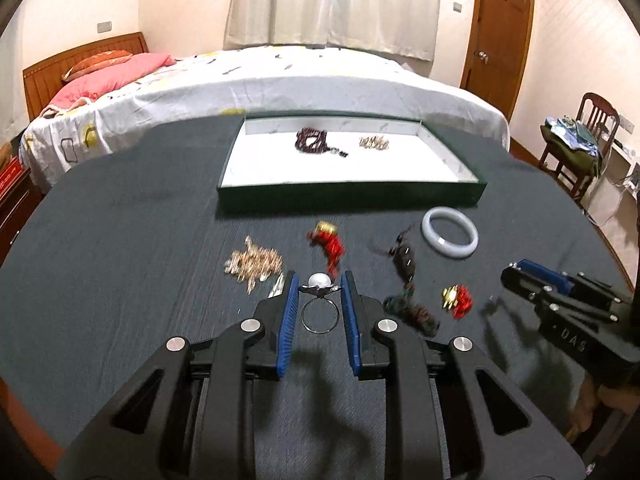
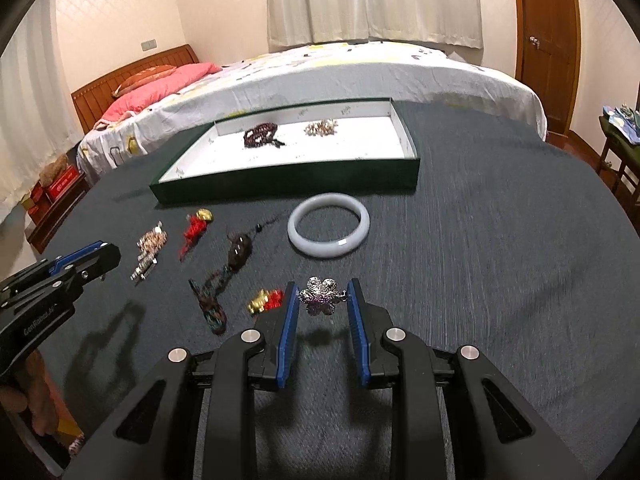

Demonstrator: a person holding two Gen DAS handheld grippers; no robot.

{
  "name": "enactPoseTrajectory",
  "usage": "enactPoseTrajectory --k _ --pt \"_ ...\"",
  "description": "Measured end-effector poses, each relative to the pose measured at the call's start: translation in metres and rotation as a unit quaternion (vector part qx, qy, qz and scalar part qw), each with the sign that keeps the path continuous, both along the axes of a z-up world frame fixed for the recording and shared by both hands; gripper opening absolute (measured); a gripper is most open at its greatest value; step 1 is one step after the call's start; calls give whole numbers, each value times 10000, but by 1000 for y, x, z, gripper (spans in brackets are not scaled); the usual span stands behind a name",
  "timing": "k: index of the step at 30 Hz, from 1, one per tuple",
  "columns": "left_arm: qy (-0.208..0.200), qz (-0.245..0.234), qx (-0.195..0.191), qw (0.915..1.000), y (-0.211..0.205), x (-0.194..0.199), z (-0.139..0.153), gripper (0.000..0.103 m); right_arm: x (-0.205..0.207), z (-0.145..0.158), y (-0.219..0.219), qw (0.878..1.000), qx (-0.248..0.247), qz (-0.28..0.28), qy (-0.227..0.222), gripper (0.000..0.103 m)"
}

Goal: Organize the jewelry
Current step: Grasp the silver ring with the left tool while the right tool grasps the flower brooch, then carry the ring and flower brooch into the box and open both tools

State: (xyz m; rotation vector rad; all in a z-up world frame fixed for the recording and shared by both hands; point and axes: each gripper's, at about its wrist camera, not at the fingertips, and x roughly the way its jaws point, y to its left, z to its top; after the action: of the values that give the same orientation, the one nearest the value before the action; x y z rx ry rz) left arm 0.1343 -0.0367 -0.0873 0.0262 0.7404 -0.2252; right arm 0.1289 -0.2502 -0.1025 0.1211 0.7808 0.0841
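My left gripper (image 1: 319, 289) is shut on a pearl ring (image 1: 319, 307), held above the dark table with the pearl up and the silver band hanging below. My right gripper (image 2: 323, 295) is shut on a silver and purple flower brooch (image 2: 321, 295), also lifted off the cloth. A green tray (image 1: 352, 192) with a white floor stands farther back and holds a dark red bead string (image 1: 314, 139) and a gold chain (image 1: 374, 142). On the table lie a white bangle (image 2: 329, 231), a gold bracelet (image 1: 253, 266), two red and gold charms (image 1: 328, 245) (image 1: 457, 298) and a dark corded pendant (image 1: 405, 264).
The round table (image 2: 500, 260) is covered in dark cloth. Behind it stands a bed (image 1: 280, 80) with pink pillows, with curtains and a wooden door (image 1: 502, 32) beyond. A wooden chair (image 1: 580, 148) piled with cloth stands at the right. A hand (image 2: 24, 404) holds the left gripper's grip.
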Motion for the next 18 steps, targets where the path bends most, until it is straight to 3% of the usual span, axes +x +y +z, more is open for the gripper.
enactPoseTrajectory --k 9,18 --pt "-215 -113 -104 9997 -16 33 20 21 24 25 3 9994 -35 65 -339 25" --pt "-423 -190 -106 9989 -35 79 32 21 77 46 -5 9980 -73 15 -625 25"
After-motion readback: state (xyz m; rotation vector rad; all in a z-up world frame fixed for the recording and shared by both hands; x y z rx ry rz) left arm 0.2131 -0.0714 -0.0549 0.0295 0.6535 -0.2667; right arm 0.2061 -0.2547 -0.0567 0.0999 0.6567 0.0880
